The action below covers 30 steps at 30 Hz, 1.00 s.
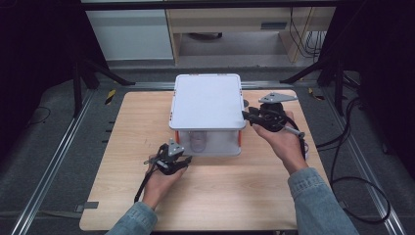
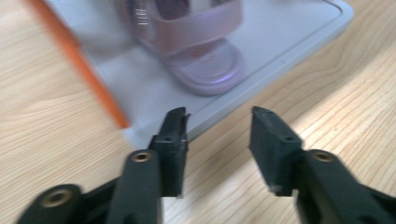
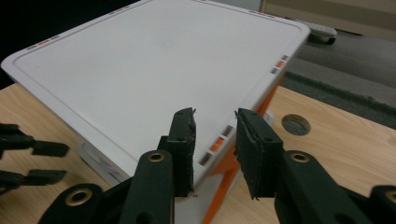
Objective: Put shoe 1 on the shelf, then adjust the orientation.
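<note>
A white storage box (image 1: 207, 113) with orange corner posts is sitting on the wooden table (image 1: 122, 196), its lid closed, holding a pale pink sandal (image 2: 198, 51) (seen through the clear front). The left gripper (image 2: 218, 122) is hovering just before its front base, jaws apart and empty; the right gripper (image 3: 215, 122) is gaping at its lid's edge, gripping nothing.

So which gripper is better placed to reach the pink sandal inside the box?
Probably the left gripper: its open jaws face the box's open front, where the pink sandal lies. The right gripper sits at the lid's side edge.
</note>
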{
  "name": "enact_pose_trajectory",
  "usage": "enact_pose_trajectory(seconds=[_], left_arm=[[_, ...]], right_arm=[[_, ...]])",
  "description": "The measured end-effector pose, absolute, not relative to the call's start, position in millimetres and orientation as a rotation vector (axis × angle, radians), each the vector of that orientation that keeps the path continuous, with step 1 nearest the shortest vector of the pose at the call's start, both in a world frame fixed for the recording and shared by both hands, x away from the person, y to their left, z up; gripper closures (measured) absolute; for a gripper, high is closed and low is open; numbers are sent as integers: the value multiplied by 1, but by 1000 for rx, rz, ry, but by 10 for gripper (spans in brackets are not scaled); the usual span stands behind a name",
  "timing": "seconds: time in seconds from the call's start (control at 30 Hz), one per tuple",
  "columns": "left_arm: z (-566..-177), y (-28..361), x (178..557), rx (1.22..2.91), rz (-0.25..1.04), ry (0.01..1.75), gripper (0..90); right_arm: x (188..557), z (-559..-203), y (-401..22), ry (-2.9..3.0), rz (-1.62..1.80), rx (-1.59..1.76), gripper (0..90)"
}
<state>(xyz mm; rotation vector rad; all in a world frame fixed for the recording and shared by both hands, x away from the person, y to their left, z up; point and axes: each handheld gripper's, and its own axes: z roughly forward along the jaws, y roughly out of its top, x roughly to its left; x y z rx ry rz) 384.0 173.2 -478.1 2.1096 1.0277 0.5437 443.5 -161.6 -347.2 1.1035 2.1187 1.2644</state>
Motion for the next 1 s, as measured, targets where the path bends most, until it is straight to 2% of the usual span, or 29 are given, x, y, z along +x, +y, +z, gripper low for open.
enact_pose_trajectory(seconds=[0.07, 0.23, 0.47, 0.5, 0.53, 0.57, 0.67, 0.73, 1.0], left_arm=[[-474, 183, 381, 2094, 561, 1036, 504], [-471, 206, 378, 2076, 578, 1071, 390], [-472, 242, 374, 2044, 630, 1127, 297], [-473, 245, 373, 2039, 635, 1137, 264], [-474, 251, 374, 2033, 644, 1150, 192], [-476, 259, 375, 2032, 634, 1169, 169], [-478, 266, 375, 2030, 621, 1182, 130], [-478, 271, 374, 2022, 618, 1181, 112], [-482, 287, 375, 1997, 640, 1238, 108]], right_arm=[[442, -348, -166, 2104, 1270, 1118, 640], [436, -353, -186, 2062, 1257, 1165, 579], [425, -362, -214, 2021, 1216, 1193, 528], [423, -365, -220, 2018, 1199, 1203, 513], [420, -372, -229, 2016, 1165, 1229, 493], [419, -376, -234, 2018, 1150, 1236, 492], [417, -386, -243, 2018, 1110, 1258, 512], [415, -400, -255, 2028, 1055, 1284, 562], [412, -433, -275, 2058, 946, 1343, 618]])
